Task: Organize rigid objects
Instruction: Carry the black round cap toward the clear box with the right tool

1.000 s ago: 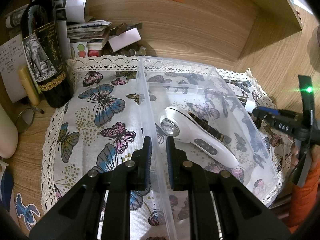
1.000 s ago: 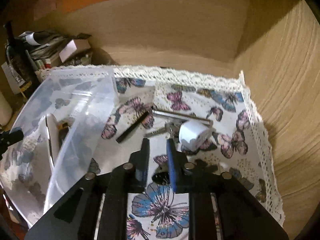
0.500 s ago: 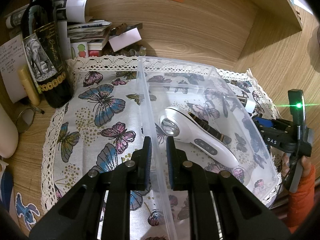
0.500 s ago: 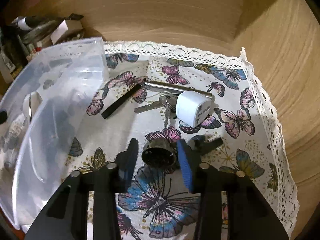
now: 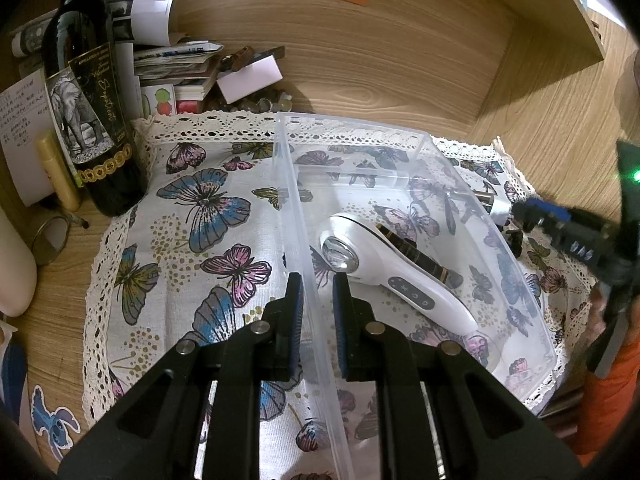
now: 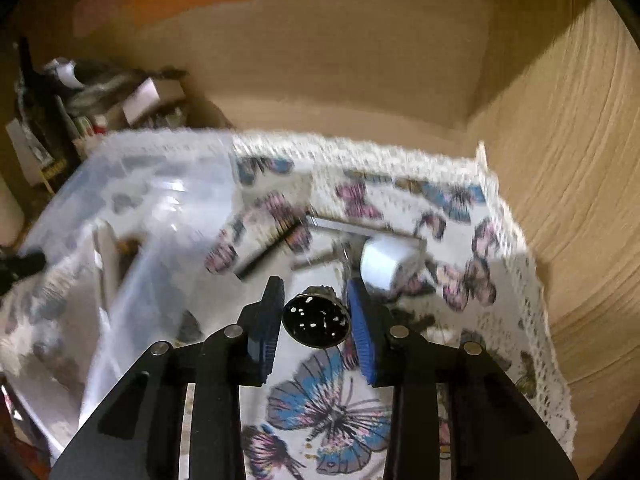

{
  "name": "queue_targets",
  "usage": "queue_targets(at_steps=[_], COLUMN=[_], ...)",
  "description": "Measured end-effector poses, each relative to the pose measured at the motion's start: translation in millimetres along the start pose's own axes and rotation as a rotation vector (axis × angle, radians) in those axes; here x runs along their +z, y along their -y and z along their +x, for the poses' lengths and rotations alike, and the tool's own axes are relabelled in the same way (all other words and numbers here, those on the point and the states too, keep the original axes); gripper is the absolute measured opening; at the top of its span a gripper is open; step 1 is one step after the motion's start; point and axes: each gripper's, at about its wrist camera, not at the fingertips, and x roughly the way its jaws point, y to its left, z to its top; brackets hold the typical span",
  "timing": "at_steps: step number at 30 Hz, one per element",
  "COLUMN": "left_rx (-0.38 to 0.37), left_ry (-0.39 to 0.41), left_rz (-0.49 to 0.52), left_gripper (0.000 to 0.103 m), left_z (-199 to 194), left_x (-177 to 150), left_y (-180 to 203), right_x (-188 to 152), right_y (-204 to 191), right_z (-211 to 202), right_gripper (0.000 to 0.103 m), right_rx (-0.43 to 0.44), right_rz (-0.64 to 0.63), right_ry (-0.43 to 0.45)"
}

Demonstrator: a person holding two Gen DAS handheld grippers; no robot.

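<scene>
One thing has changed in the last second: the right gripper [image 6: 316, 322] now carries a small dark round object, the cap [image 6: 316, 322]. Half a second ago that cap sat on the cloth [image 6: 332, 408] between jaws standing wider; the jaws have just been closing, and now both blue pads press its sides. The blur across the right view and the cap sitting clear above the butterfly print suggest it is lifted off the cloth. Still on the cloth beyond it lie a white cube [image 6: 386, 264], keys beside it, a black stick and a metal rod, all smeared by the motion.

The left gripper [image 5: 318, 320] has not moved; its narrow jaws pinch the near wall of the clear bin [image 5: 404, 184], steadying it. Inside the bin lie a white handheld device [image 5: 384, 276] and a dark striped piece just behind it.

So the pick looks done, and the carry to the bin, which stands to the left in the right view, is likely next.
</scene>
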Motion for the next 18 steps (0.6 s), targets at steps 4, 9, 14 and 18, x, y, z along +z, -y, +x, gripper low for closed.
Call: queue_targets(at_steps=[4, 9, 14, 18], left_rx=[-0.001, 0.000, -0.002, -0.004], left_ry=[0.000, 0.000, 0.001, 0.002], left_rz=[0.000, 0.001, 0.000, 0.000], left_gripper=[0.013, 0.013, 0.013, 0.013], left_z=[0.2, 0.0, 0.3, 0.8], left_x=[0.0, -0.1, 0.0, 0.3], left_y=[-0.2, 0.2, 0.1, 0.0], right_x=[18.4, 32.0, 35.7, 33.4], right_y=[-15.0, -44.3, -71.9, -86.6], right_z=[-17.8, -28.7, -19.9, -6.0], right_gripper=[0.030, 0.030, 0.030, 0.030], right_rx=[0.037, 0.096, 0.139, 0.151], right_rz=[-0.029, -0.094, -0.159, -0.199], right_ry=[0.075, 0.131, 0.126, 0.087])
